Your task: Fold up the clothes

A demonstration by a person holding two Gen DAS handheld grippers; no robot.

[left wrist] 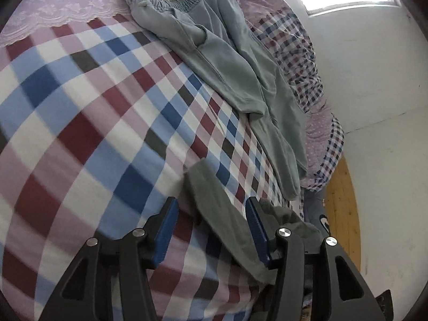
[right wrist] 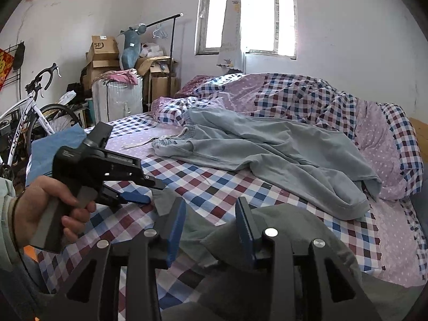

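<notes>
Along the near edge of the bed (right wrist: 240, 184), on the checked sheet, lies a grey-green garment (right wrist: 281, 230), bunched under both tools; it is the piece now being worked, presumably pulled there so that it sits within easy reach of both hands. The left tool (left wrist: 212, 208) stands with its blue pads (left wrist: 167, 230) well apart, a narrow strip of that garment running up between them without either pad pressing on it. I read this as a let-go or a re-grip: the jaws are wide enough to take a fresh bite of the cloth. In the right wrist view the same tool (right wrist: 139, 199) shows from the side, gripped by a person's hand (right wrist: 53, 208), its tip just beside the garment's far corner (likely the corner it means to lay flat).

The right tool (right wrist: 211, 215) is partly open as well. Folds of the garment rise between its pads, but whether they pinch the cloth I cannot tell; a gap shows beside the left pad.

Farther back, toward the middle of the bed, a pair of pale blue trousers (right wrist: 267, 144) lies spread out with its elastic waist and drawstring toward the far left edge and the legs trailing toward the right edge. It seems to wait its turn. Behind it a rumpled quilt (right wrist: 307, 96) is heaped along the far side, which leaves the near half of the bed free as a folding surface.
</notes>
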